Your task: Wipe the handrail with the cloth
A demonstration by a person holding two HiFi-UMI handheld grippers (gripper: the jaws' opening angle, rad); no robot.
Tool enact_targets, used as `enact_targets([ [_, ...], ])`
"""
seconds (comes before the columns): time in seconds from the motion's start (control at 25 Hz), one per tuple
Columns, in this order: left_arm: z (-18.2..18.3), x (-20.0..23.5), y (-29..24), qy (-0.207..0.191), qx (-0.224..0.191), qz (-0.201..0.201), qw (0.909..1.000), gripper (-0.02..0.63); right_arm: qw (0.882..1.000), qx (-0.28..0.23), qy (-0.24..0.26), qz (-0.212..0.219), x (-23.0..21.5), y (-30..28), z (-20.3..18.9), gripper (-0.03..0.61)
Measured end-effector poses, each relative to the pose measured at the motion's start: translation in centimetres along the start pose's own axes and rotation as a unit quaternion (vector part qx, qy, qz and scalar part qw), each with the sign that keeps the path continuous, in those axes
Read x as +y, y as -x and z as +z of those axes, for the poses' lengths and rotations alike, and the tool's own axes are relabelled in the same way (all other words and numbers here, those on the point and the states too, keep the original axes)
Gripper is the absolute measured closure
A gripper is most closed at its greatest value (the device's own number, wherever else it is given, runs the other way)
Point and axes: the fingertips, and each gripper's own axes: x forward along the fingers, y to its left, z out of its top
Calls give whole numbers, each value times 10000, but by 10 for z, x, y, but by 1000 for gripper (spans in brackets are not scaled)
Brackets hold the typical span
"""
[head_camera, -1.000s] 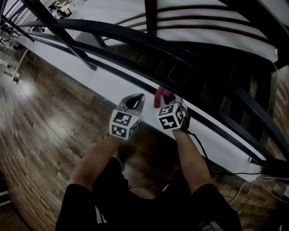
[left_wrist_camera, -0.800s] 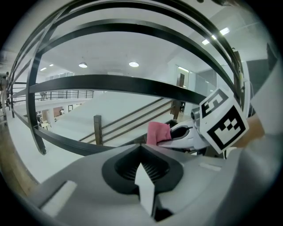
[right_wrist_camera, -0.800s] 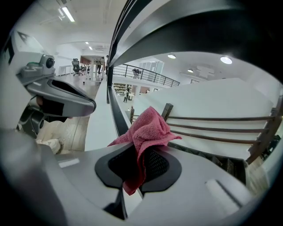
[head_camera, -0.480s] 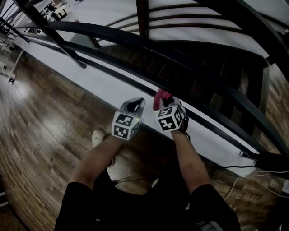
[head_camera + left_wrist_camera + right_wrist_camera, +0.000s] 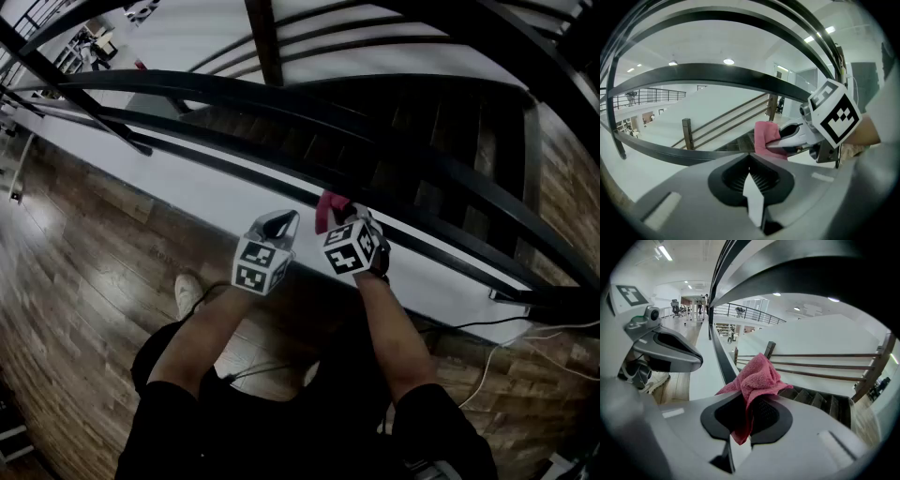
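The dark curved handrail [image 5: 281, 98] runs across the head view above both grippers, and it arches overhead in the left gripper view [image 5: 717, 75] and the right gripper view [image 5: 797, 273]. My right gripper [image 5: 333, 214] is shut on a pink cloth [image 5: 326, 202], just below the rails. The cloth [image 5: 757, 376] bunches up out of the closed jaws of my right gripper [image 5: 749, 401] and is apart from the handrail. My left gripper [image 5: 277, 225] sits close beside it on the left, shut [image 5: 751, 161] with nothing in it. The cloth [image 5: 765, 138] also shows there.
A thinner lower rail [image 5: 234, 169] runs over a white ledge [image 5: 206, 192]. Dark wooden stair steps [image 5: 394, 150] lie beyond the rails, with a wooden post [image 5: 264, 37] at the top. The wood floor [image 5: 75, 272] is underfoot, with a shoe [image 5: 187, 292] and cables [image 5: 506, 361].
The person has stepped along the rail, so the railing and floor have slid left in view. A shoe has come into sight. Both grippers keep their pose and the cloth stays held.
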Motion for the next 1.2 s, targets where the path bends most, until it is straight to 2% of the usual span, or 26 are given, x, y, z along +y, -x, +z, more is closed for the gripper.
enact_targets([
  [0.2, -1, -33, -9, 412, -14, -202, 9989, 614, 9998, 12, 64, -182, -14, 19, -24, 532],
  [0.32, -2, -51, -14, 341, 36, -333, 9989, 614, 9997, 18, 16, -246, -19, 26, -35, 532],
  [0.64, 0, -88, -26, 39, 201, -579, 9981, 614, 9973, 71, -608, -400, -47, 47, -67, 532],
  [0.88, 3, -112, -41, 261, 242, -793, 9962, 614, 9947, 117, -839, -585, -69, 63, -87, 532],
  [1.2, 8, -146, -51, -116, 279, -1118, 9933, 614, 9911, 237, -1021, -815, -92, 85, -116, 532],
])
